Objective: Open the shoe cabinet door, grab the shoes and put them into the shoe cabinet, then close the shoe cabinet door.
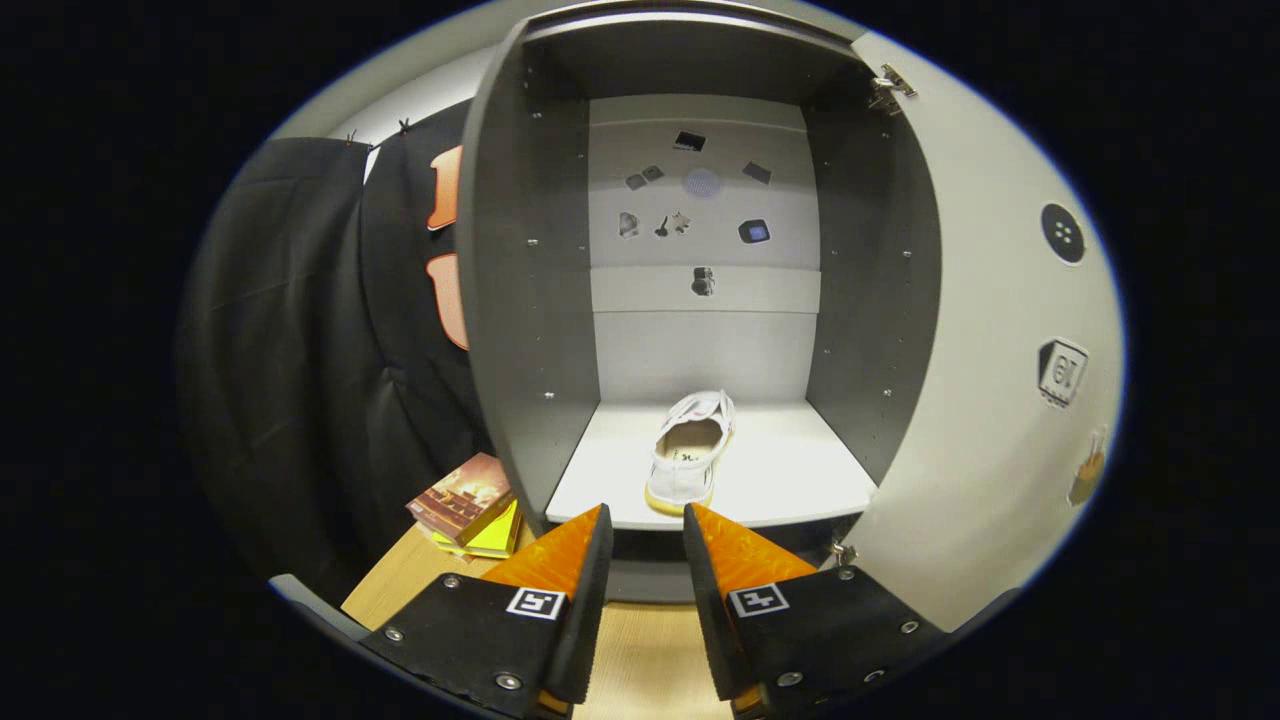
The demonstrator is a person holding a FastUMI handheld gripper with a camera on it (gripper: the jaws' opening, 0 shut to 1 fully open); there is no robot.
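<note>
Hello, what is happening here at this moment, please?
A person holds a gripper in front of a shoe cabinet. Its door is swung open to the right. One white shoe sits on the shelf, just beyond the fingers. The fingers are apart and hold nothing. The door is not yet closed. Some books lie left of the cabinet.

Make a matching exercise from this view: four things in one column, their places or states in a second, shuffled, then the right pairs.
1. shoe
2. cabinet door
3. books
4. gripper

A. swung open, beside the cabinet
B. stacked on the wooden floor beside the cabinet
C. lying on the cabinet's shelf
D. fingers apart, holding nothing, just short of the shelf

Pairs: 1-C, 2-A, 3-B, 4-D
</note>
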